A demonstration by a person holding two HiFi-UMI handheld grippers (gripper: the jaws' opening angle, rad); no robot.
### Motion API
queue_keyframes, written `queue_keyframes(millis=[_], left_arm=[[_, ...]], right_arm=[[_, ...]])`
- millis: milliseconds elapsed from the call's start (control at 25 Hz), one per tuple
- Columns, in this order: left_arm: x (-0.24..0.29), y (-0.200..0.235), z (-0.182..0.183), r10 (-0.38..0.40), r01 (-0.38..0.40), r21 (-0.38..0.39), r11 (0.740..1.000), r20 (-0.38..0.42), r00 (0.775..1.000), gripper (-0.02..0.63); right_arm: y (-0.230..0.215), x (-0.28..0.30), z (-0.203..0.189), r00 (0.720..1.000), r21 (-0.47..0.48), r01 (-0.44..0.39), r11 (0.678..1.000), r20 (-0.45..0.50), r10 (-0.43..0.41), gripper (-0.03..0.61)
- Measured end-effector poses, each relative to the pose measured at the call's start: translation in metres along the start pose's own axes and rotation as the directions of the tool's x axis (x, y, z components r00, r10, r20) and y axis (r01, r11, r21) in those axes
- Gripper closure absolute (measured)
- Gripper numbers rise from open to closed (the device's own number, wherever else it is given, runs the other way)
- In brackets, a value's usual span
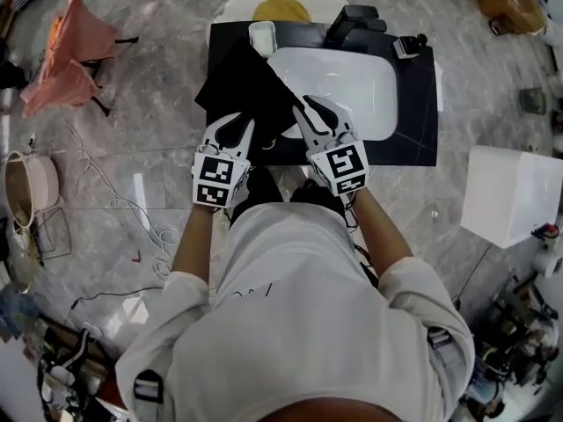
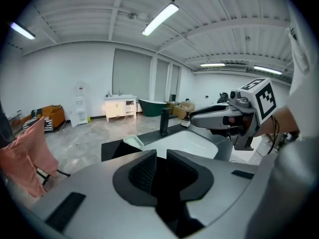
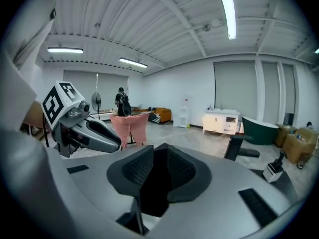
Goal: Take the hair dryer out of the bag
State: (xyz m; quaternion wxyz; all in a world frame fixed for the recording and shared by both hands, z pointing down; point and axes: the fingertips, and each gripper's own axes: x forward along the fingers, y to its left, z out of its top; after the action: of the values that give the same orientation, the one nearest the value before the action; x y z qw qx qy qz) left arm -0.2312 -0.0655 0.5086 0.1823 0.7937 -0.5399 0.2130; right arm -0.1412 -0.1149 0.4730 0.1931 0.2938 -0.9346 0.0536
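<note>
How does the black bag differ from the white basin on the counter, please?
The bag is black; the basin is white. The bag lies limp and askew across the left end of the counter, one corner reaching over the basin's rim, while the basin is a rigid, rounded hollow sunk squarely into the counter. Both sit on the same black counter.

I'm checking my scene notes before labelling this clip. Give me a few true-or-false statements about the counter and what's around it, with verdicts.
The black bag lies on the left part of the counter. True.
A hair dryer lies out on the counter. False: none is visible.
A black faucet stands behind the white basin. True.
The pink cloth is to the counter's right. False: in the head view it is to the left.
</note>
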Motion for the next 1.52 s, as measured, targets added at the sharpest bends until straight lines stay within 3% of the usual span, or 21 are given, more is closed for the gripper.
queue_keyframes(millis=[160,320,480,600,720,1080,1360,1520], left_arm=[[0.021,-0.01,-0.03,-0.101,0.112,0.085,0.99,-0.124,0.987,0.54],[0.032,-0.029,-0.051,-0.135,0.158,0.105,0.982,-0.201,0.97,0.54],[0.038,-0.049,-0.072,-0.131,0.17,0.118,0.978,-0.283,0.95,0.524],[0.046,-0.06,-0.09,-0.097,0.169,0.175,0.97,-0.357,0.929,0.437],[0.052,-0.066,-0.103,-0.049,0.157,0.229,0.961,-0.415,0.909,0.417],[0.071,-0.075,-0.125,0.075,0.1,0.325,0.94,-0.484,0.872,0.391],[0.078,-0.075,-0.142,0.097,0.108,0.352,0.93,-0.518,0.85,0.393],[0.079,-0.068,-0.146,0.083,0.126,0.352,0.927,-0.523,0.848,0.496]], right_arm=[[-0.003,0.004,-0.045,0.995,0.072,0.05,0.996,-0.095,-0.043,0.492],[-0.009,-0.002,-0.078,0.987,0.137,0.054,0.989,-0.158,-0.032,0.492],[-0.016,-0.01,-0.099,0.984,0.166,0.048,0.985,-0.179,-0.018,0.492],[-0.017,-0.017,-0.114,0.982,0.19,0.031,0.981,-0.188,0.006,0.492],[-0.009,-0.024,-0.121,0.982,0.192,-0.009,0.981,-0.181,0.044,0.492],[-0.008,-0.043,-0.135,0.976,0.175,-0.11,0.978,-0.168,0.14,0.492],[-0.009,-0.048,-0.149,0.971,0.182,-0.109,0.977,-0.193,0.144,0.492],[-0.009,-0.043,-0.147,0.975,0.189,-0.084,0.978,-0.186,0.12,0.492]])
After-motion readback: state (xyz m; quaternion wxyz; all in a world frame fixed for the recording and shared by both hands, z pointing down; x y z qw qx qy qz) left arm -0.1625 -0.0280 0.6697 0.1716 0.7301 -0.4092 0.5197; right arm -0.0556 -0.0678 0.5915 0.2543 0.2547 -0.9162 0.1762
